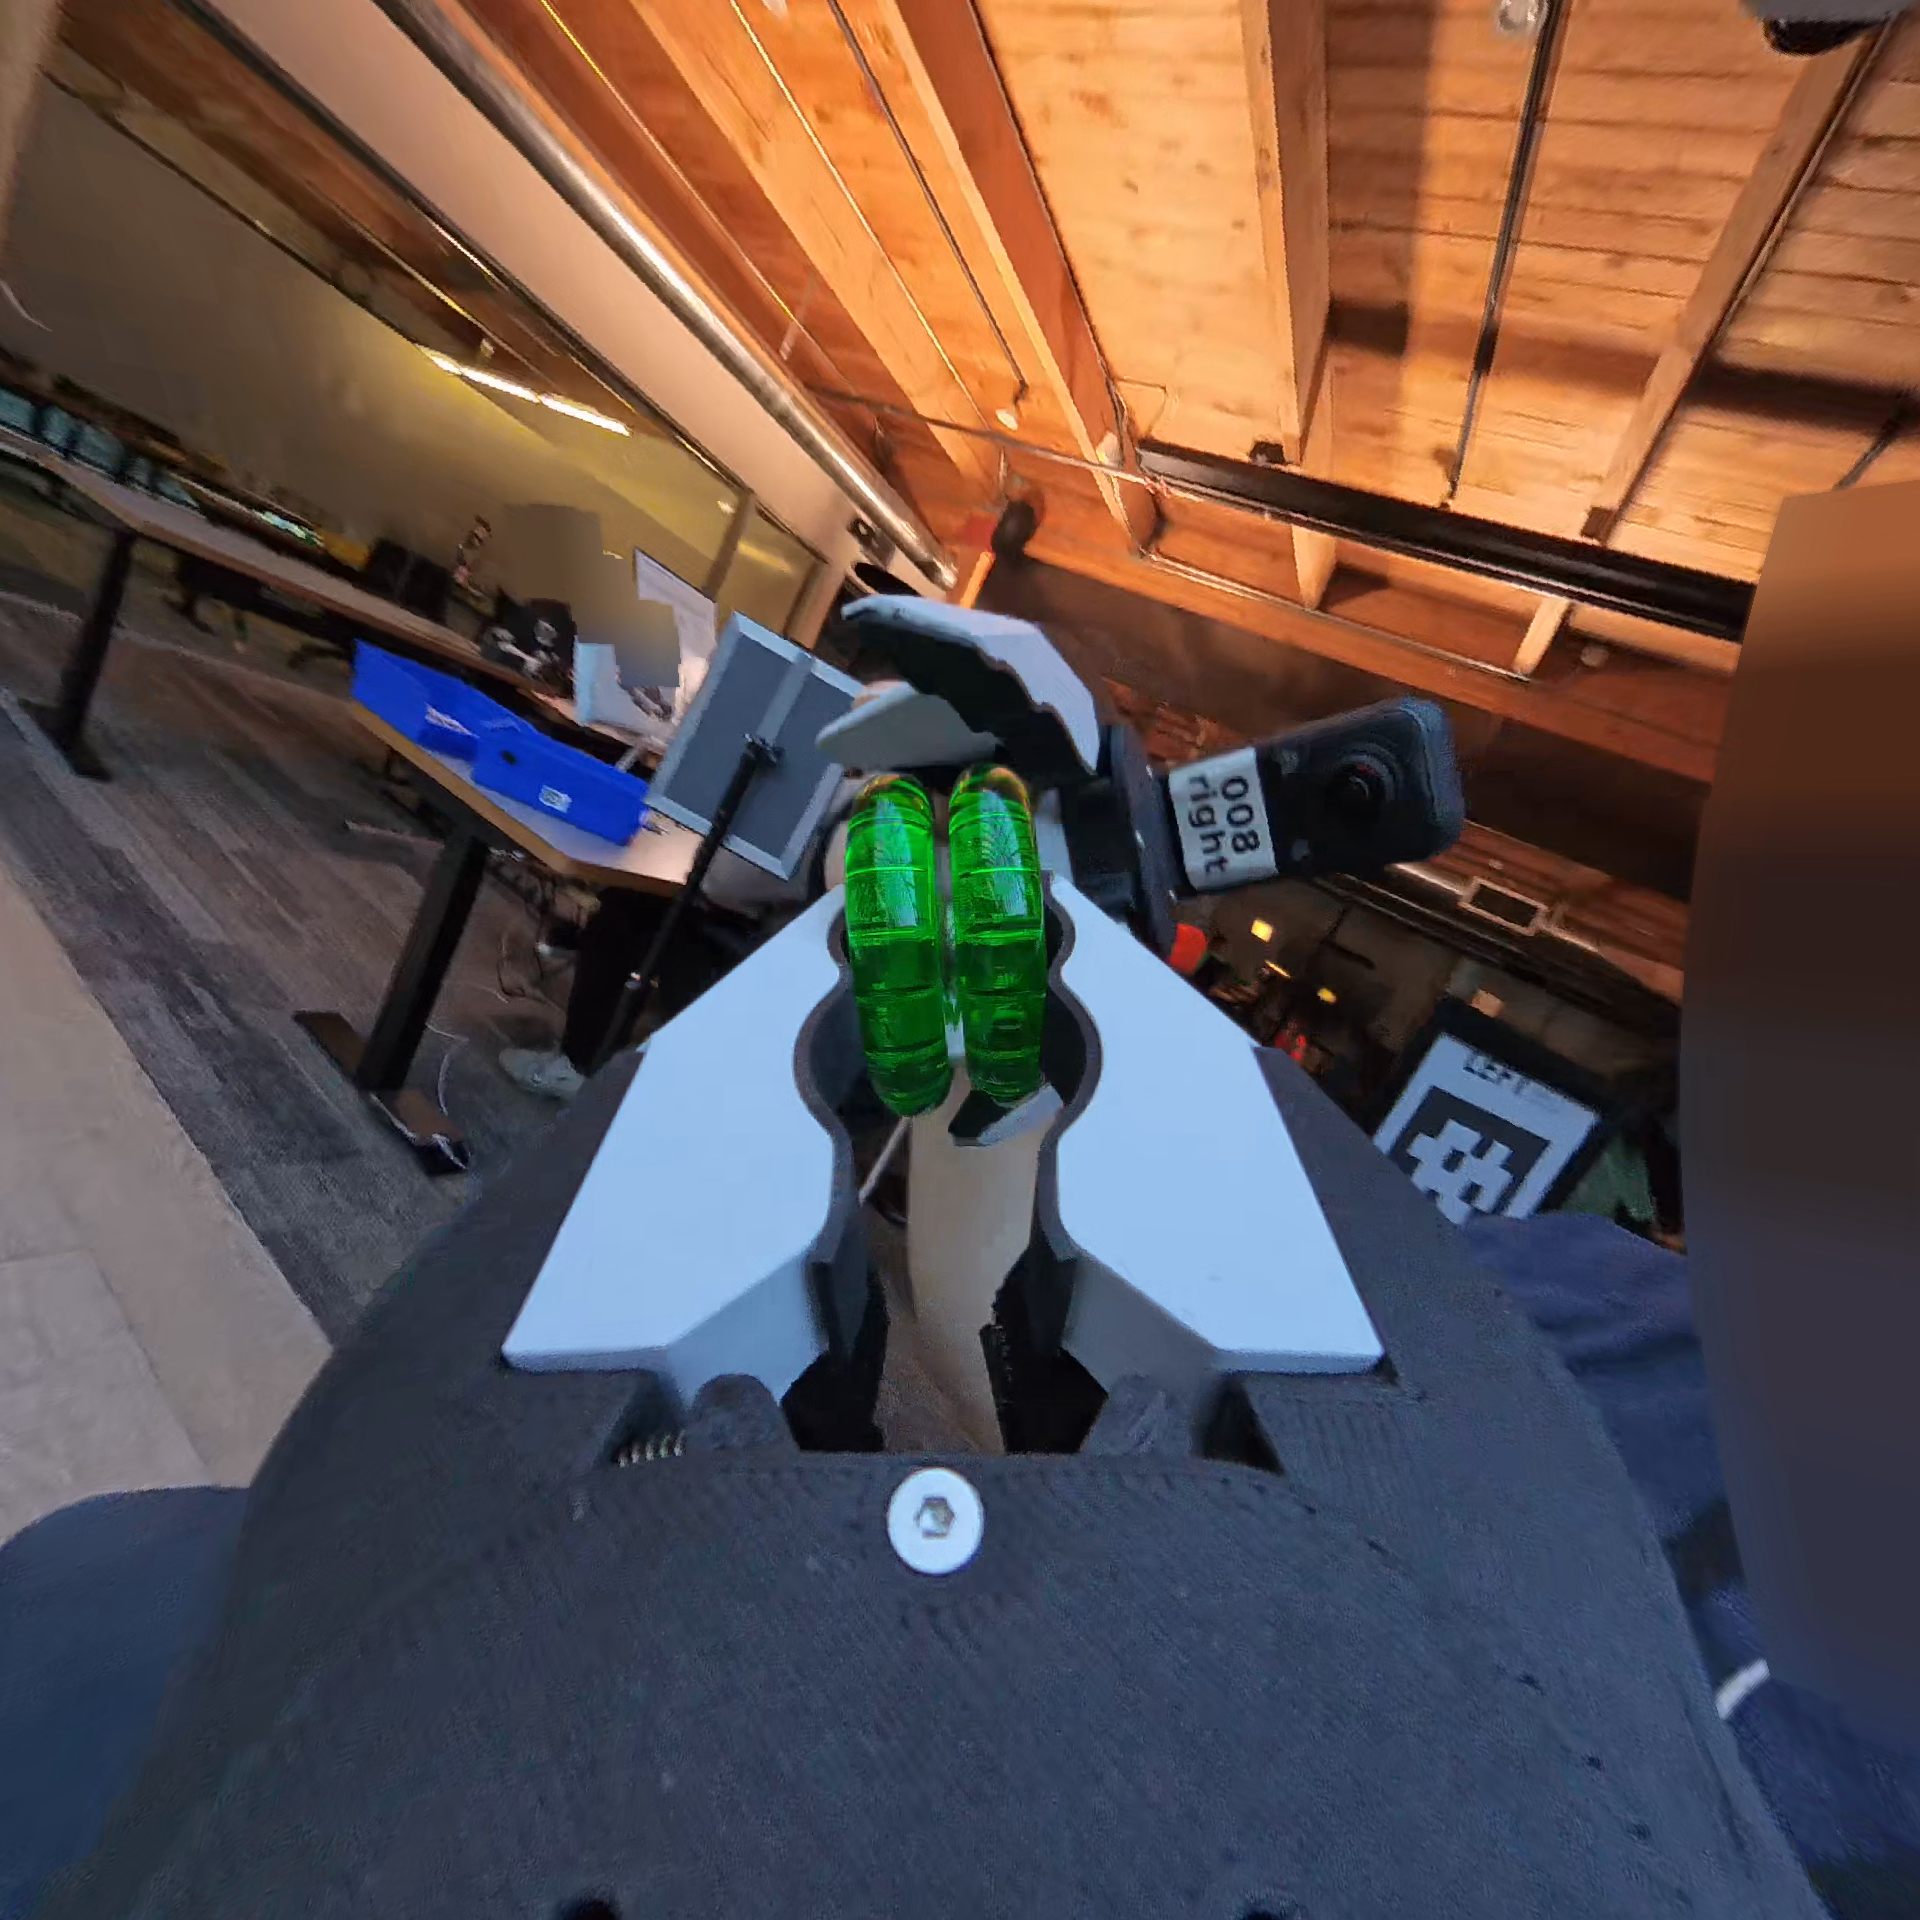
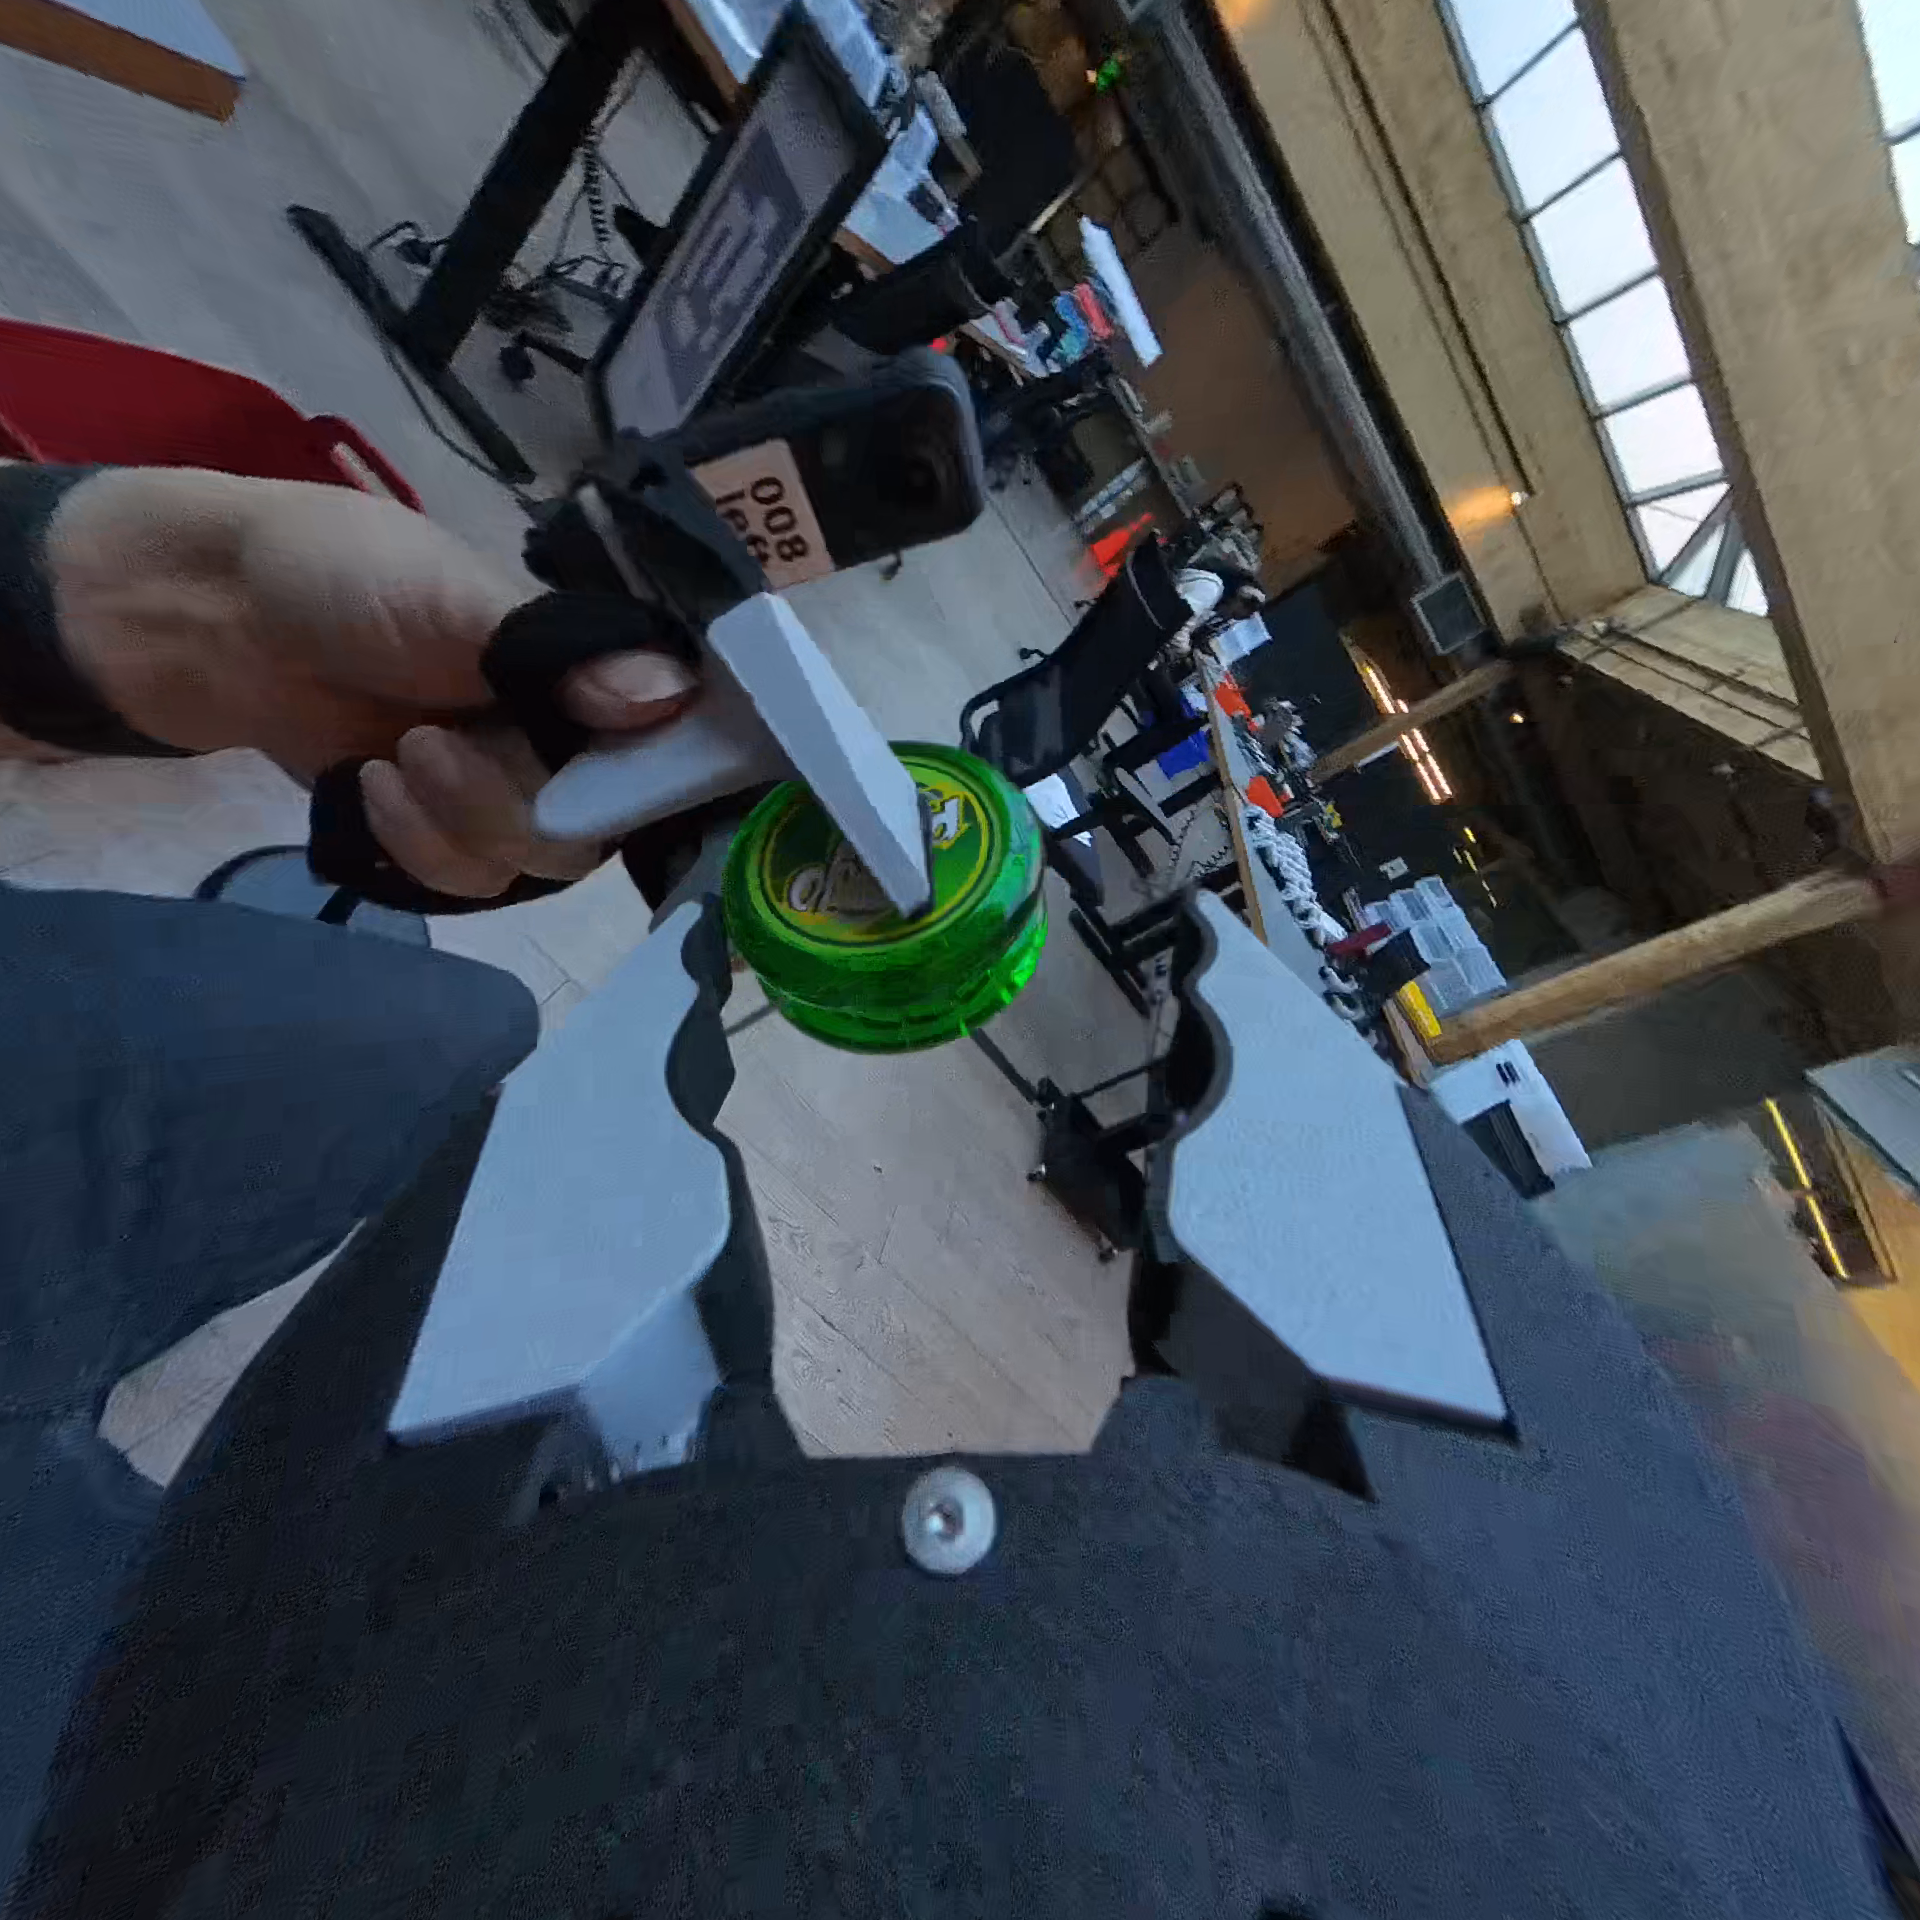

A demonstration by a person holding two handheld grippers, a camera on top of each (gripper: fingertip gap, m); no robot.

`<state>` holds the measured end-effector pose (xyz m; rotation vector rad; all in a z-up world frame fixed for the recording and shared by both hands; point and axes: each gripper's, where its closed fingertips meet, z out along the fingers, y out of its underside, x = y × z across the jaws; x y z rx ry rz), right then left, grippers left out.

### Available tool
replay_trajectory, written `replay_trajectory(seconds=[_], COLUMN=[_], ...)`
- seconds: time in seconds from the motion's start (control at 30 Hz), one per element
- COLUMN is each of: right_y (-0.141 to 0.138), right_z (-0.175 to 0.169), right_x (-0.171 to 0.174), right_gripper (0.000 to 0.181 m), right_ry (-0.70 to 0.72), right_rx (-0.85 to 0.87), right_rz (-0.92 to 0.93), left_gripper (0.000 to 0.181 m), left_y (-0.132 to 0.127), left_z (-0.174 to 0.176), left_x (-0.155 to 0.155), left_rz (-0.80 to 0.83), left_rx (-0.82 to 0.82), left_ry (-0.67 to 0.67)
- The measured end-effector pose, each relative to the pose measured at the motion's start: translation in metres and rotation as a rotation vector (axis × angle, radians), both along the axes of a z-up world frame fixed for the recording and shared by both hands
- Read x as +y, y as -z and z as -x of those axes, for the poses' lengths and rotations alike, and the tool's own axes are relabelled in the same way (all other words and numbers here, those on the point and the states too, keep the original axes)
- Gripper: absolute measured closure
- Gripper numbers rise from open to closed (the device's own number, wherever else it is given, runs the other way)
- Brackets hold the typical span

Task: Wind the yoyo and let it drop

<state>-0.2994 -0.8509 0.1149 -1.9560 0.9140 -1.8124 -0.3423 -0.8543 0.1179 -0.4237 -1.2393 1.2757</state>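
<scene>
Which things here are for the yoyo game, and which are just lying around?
For the job:
- green yoyo
- left tool, shut on the yoyo
- right tool, open, beside it

Just lying about:
- blue bin on a table
- red chair
- black office chair

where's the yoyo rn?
The green yoyo is clamped on its flat faces in the left gripper, held up in the air. In the right wrist view it sits just ahead of the open right gripper.
</scene>
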Motion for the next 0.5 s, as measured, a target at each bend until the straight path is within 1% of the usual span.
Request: replay_trajectory(seconds=[0.03, 0.1, 0.13, 0.17, 0.2, 0.23, 0.3, 0.33, 0.37, 0.4, 0.43, 0.5], right_y=[0.000, 0.003, 0.007, 0.012, 0.017, 0.023, 0.033, 0.037, 0.038, 0.037, 0.032, 0.018], right_z=[-0.004, -0.011, -0.015, -0.015, -0.014, -0.011, -0.006, -0.003, -0.001, -0.002, -0.005, -0.013], right_x=[-0.002, 0.000, 0.004, 0.004, 0.004, 0.006, 0.021, 0.031, 0.033, 0.031, 0.026, 0.014], right_gripper=[0.095, 0.110, 0.120, 0.121, 0.120, 0.120, 0.120, 0.120, 0.120, 0.120, 0.120, 0.104], right_ry=[0.037, 0.089, 0.095, 0.111, 0.106, 0.075, -0.058, -0.146, -0.190, -0.191, -0.154, -0.043], right_rx=[-0.053, -0.120, -0.119, -0.088, -0.020, 0.052, 0.168, 0.214, 0.237, 0.244, 0.219, 0.086], right_rz=[0.012, 0.111, 0.154, 0.180, 0.195, 0.205, 0.230, 0.220, 0.189, 0.155, 0.135, 0.092], left_gripper=[0.153, 0.153, 0.152, 0.153, 0.153, 0.152, 0.145, 0.147, 0.150, 0.150, 0.150, 0.151], left_y=[-0.001, -0.001, -0.001, 0.003, 0.009, 0.016, 0.020, 0.022, 0.024, 0.022, 0.016, 0.008], left_z=[-0.006, -0.009, -0.009, -0.010, -0.009, -0.006, 0.001, 0.005, 0.007, 0.007, 0.002, -0.011], left_x=[-0.004, -0.005, -0.004, -0.004, -0.003, 0.000, 0.013, 0.018, 0.021, 0.019, 0.013, 0.003], left_rz=[0.014, 0.033, 0.036, 0.041, 0.045, 0.044, 0.017, -0.003, -0.016, -0.028, -0.029, -0.013], left_rx=[0.003, 0.010, 0.014, -0.004, -0.051, -0.096, -0.109, -0.114, -0.119, -0.095, -0.046, 0.012], left_ry=[-0.058, -0.115, -0.133, -0.147, -0.146, -0.121, 0.007, 0.074, 0.117, 0.114, 0.074, -0.024])
